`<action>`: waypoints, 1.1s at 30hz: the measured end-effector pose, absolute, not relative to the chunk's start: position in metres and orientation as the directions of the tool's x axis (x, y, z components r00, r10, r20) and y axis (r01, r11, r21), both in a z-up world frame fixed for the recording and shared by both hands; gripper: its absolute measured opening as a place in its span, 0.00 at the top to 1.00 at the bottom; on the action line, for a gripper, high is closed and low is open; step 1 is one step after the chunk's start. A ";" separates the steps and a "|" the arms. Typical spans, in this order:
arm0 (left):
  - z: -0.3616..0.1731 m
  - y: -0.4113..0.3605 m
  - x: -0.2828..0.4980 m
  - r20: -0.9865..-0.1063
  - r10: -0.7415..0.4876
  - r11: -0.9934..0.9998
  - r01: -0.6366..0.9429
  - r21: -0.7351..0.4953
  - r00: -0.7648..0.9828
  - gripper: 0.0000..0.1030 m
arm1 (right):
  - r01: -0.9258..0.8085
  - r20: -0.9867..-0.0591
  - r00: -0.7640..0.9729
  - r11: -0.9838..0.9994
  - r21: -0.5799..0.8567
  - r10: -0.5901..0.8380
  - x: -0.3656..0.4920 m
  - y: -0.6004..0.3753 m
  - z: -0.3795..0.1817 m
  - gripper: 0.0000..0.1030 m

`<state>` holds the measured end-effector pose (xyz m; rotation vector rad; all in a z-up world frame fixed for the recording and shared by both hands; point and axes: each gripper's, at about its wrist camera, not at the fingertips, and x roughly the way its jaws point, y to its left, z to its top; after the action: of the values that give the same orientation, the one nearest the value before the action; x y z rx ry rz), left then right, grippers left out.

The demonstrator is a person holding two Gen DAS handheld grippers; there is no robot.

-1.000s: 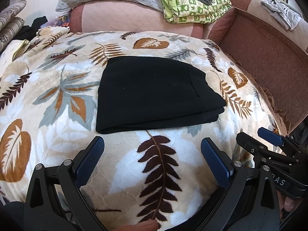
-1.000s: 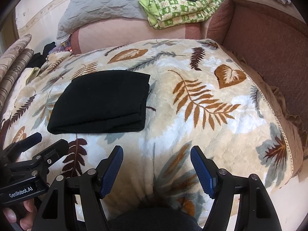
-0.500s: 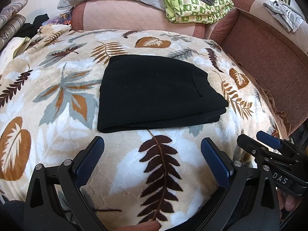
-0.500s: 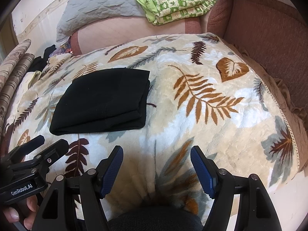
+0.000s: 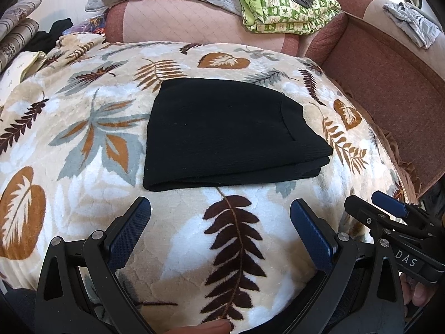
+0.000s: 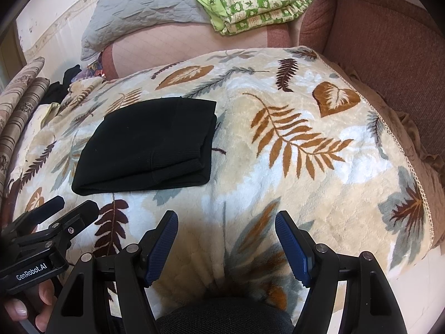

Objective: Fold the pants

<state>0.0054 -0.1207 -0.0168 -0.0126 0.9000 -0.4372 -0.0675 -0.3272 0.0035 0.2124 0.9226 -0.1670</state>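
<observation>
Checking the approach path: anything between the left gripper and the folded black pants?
Nothing but bare leaf-print blanket lies between the open left gripper and the black pants; the left wrist view shows it.

Left wrist view: looks forward and down along own fingers, near leaf-print blanket (image 5: pixel 83 144), folded black pants (image 5: pixel 222 133) straight ahead. Right wrist view: same downward tilt, set further right, pants (image 6: pixel 147 144) upper left. Shared: blanket, pants, green patterned quilt (image 6: pixel 258 0), each other's gripper at edge.
</observation>
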 end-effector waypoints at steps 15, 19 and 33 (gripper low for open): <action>-0.016 -0.121 0.006 -0.756 -0.373 0.912 0.363 -0.192 0.538 0.02 | 0.233 -0.804 0.593 0.966 0.112 -0.050 -0.067 -0.328 0.004 0.32; -0.016 -0.122 0.006 -0.756 -0.373 0.912 0.363 -0.193 0.537 0.02 | 0.232 -0.804 0.593 0.966 0.113 -0.049 -0.067 -0.328 0.004 0.32; -0.011 -0.121 0.003 -0.734 -0.362 0.918 0.358 -0.173 0.574 0.02 | 0.232 -0.804 0.592 0.966 0.113 -0.048 -0.067 -0.329 0.004 0.32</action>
<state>0.0032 -0.1208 -0.0115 -0.0057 0.8617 -0.4217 -0.0668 -0.3286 0.0037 0.2154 0.9241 -0.1645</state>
